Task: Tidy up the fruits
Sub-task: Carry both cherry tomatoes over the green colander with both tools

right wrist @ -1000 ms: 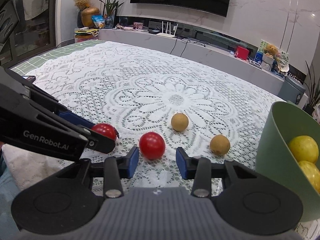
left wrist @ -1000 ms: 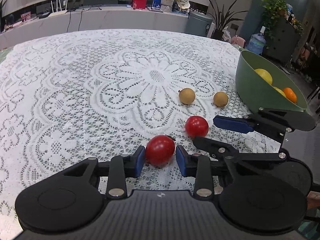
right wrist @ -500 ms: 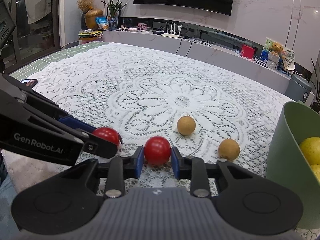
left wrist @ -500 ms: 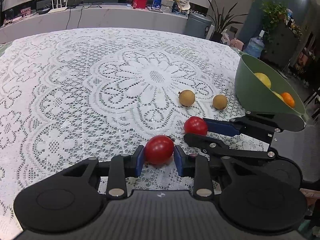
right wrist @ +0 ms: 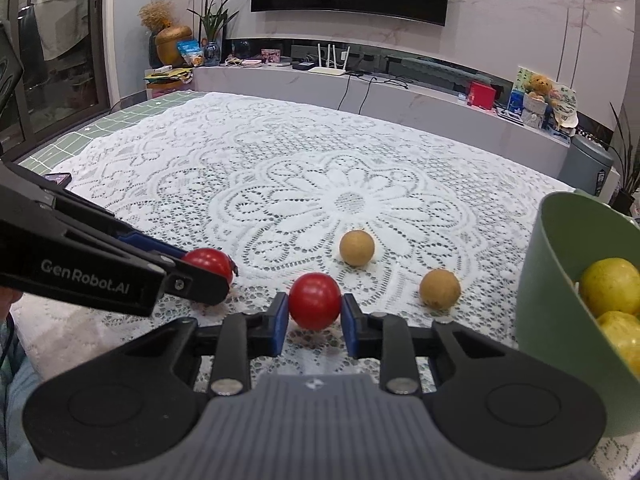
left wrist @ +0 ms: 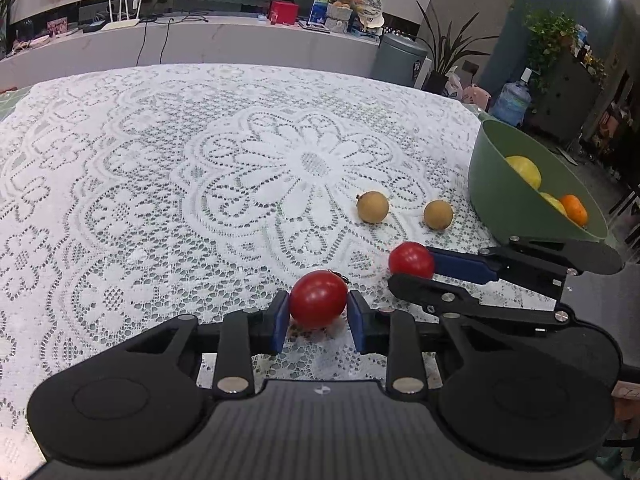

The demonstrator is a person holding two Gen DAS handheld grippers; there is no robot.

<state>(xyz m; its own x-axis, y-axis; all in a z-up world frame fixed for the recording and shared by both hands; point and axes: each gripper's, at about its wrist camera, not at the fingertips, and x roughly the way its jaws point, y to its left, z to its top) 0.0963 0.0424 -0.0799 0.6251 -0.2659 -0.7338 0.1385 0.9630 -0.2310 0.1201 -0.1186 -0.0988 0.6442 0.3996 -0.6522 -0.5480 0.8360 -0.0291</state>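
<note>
On the lace-covered tabletop (left wrist: 160,184), the left hand-held gripper (left wrist: 319,316) is closed narrowly on a red tomato (left wrist: 319,299), both blue pads pressing its sides. The right hand-held gripper (right wrist: 315,322) has just been closing and now clamps a second red tomato (right wrist: 315,301) between its pads. Both tomatoes sit low at the cloth. Two brown round fruits (right wrist: 357,247) lie loose just beyond. Near them, a green bowl (right wrist: 548,280) holds yellow fruit (right wrist: 610,286).
</note>
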